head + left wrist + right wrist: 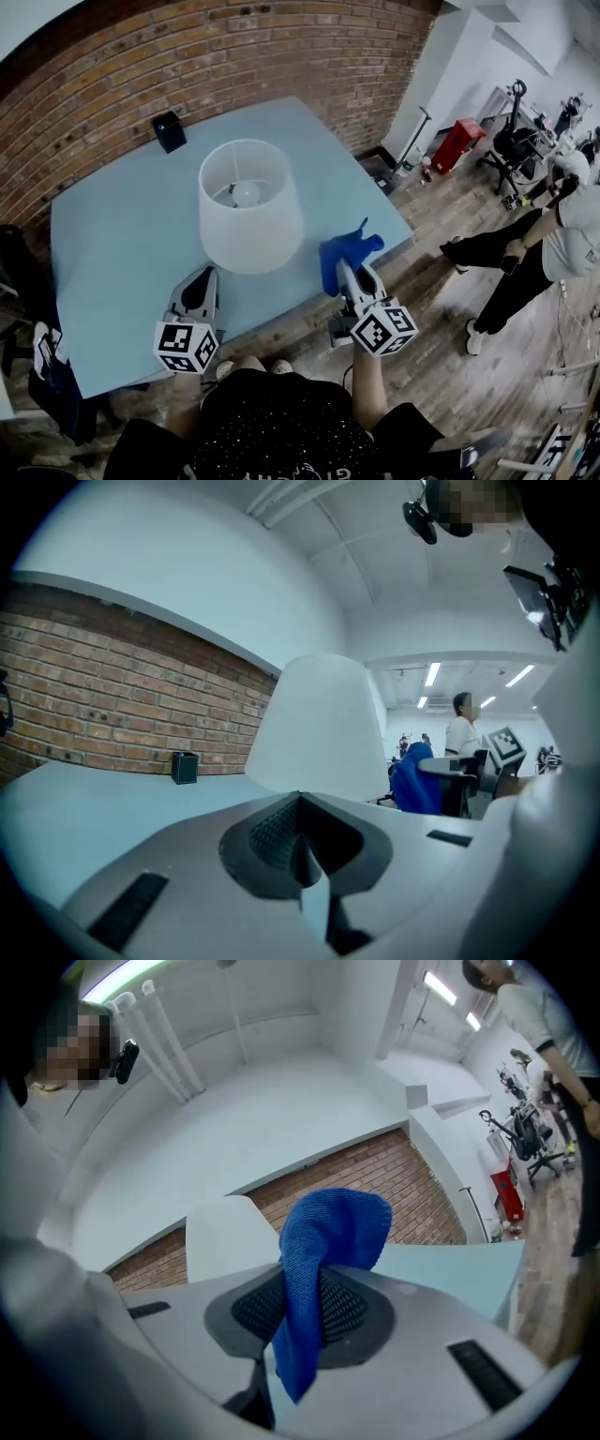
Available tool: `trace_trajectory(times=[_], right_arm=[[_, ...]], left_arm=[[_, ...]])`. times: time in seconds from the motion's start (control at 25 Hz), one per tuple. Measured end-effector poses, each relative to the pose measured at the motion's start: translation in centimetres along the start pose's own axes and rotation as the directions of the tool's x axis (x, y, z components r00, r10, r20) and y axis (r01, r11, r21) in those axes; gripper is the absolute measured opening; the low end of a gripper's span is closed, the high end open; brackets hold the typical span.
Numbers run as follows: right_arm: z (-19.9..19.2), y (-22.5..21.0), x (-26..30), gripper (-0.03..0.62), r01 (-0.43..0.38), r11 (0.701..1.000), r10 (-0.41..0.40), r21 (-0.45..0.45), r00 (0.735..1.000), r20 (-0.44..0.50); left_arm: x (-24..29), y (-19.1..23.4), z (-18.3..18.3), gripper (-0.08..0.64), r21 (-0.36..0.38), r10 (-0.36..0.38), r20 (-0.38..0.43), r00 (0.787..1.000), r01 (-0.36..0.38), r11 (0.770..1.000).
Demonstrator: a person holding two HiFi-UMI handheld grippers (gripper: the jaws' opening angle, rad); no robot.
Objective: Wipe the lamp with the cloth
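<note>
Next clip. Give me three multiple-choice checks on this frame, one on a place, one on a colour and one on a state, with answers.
1. Where does the black box stand?
A) on the table, near the brick wall
B) on a chair
C) on the floor

2. What colour is the cloth?
A) red
B) blue
C) yellow

3. How is the right gripper?
A) open and empty
B) shut on the black box
C) shut on the cloth

Answers:
1 A: the box sits at the table's far edge, beyond the lamp.
2 B: the cloth is blue in every view.
3 C: the jaws pinch the cloth between their pads.
</note>
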State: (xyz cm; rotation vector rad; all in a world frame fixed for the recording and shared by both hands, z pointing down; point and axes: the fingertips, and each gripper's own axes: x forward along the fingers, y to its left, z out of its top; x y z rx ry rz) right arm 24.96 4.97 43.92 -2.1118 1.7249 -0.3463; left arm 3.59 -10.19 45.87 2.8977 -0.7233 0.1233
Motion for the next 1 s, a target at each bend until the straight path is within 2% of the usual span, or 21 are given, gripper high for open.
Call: trace_trajectory(times=[0.24, 0.48, 0.76, 1.0], right_arm=[[-0.4, 1.1, -0.3, 0.077, -0.028, 1.000, 0.028, 0.012, 1.000, -0.014], [-0.8, 2.2, -0.2, 0.077, -0.044, 0.999, 0.044, -0.016, 0.999, -0.028], [-1.0, 2.4, -0.5, 0.077, -0.039, 0.999, 0.040, 0.010, 0.999, -0.014], [-1.1, 2.8, -0.3, 0.077, -0.049, 0.999, 0.049, -0.002, 0.999, -0.007]], left_arm=[[-0.7, -0.3, 0.6, 0.008, 0.010, -0.006, 0.018, 1.000, 0.006, 1.000], [-1.7, -0.6, 1.1, 0.009, 0.018, -0.004, 0.059, 0.998, 0.003, 1.000], [-2.2, -0.8, 0.5, 0.008, -0.041, -0.015, 0.056, 0.998, 0.017, 0.999], [-2.0, -0.9, 0.3, 0.008, -0.052, -0.021, 0.042, 0.999, 0.023, 0.998]])
